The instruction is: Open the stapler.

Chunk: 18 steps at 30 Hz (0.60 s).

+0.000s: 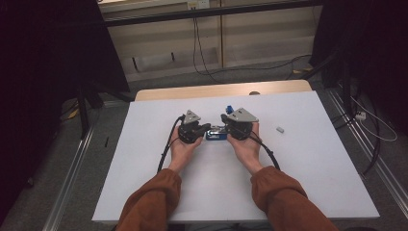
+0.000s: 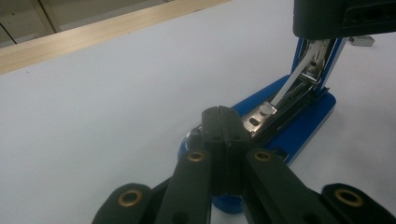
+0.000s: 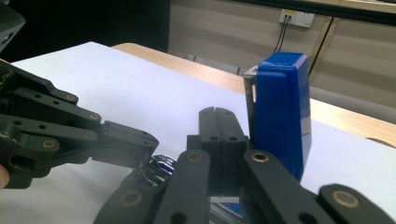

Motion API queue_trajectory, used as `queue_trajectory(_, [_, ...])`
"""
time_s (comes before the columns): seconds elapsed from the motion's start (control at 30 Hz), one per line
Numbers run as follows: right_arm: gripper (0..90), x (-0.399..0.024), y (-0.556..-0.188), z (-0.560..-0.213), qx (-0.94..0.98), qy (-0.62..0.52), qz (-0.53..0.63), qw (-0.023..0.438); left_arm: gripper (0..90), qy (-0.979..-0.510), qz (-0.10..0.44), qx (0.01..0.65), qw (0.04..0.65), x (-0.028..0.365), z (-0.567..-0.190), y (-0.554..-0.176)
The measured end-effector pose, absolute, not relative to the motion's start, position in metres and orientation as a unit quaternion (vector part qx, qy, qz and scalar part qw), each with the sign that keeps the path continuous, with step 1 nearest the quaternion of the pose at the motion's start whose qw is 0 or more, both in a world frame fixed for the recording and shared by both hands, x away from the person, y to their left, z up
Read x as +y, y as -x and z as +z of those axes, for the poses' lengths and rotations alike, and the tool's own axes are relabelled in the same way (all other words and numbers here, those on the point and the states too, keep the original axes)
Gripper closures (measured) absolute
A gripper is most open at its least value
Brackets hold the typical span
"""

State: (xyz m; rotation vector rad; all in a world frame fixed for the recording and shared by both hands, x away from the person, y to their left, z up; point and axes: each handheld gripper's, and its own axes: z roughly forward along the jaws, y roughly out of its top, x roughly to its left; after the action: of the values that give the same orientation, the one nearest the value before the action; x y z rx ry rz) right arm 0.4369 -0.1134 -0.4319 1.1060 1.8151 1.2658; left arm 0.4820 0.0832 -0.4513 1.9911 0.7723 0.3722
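- Nearest the camera in the high view, two rust-orange sleeves (image 1: pixel 154 204) come in from the bottom edge, each hand carrying a gripper.
- The left gripper (image 1: pixel 204 129) has its jaws pressed fully together with nothing clamped between them; in the left gripper view the closed tips rest at the near end of the stapler's base, though whether they press on it I cannot tell.
- The right gripper (image 1: pixel 225 126) is likewise closed tight and holds nothing; in the right gripper view its shut tips stand just beside the raised blue arm.
- The blue stapler (image 1: pixel 216 134) lies between the two grippers, about mid-table. Its base lies flat, long axis running left to right across the table, from one gripper toward the other.
- The stapler is opened: the blue top arm (image 3: pixel 280 112) stands swung up nearly upright at the right gripper's end, and the metal staple channel (image 2: pixel 299 79) slopes up from the base toward that hinge.
- A small pale grey object (image 1: pixel 280 129) lies well apart to the right.
- The white table surface (image 1: pixel 288 183) is backed by a light wood strip (image 1: pixel 221 90) along its far edge.
- Beyond are grey floor, dangling black cables (image 1: pixel 197 43), pale wall panels, and dark curtains at both sides.
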Motion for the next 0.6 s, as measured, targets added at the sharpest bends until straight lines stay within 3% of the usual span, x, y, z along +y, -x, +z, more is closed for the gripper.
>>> queue_trajectory(0.6, [90.0,-0.128,-0.434,-0.428,0.687,-0.429,0.485,0.331,90.0,-0.813,0.154,0.313,0.465,0.083,-0.451,-0.482])
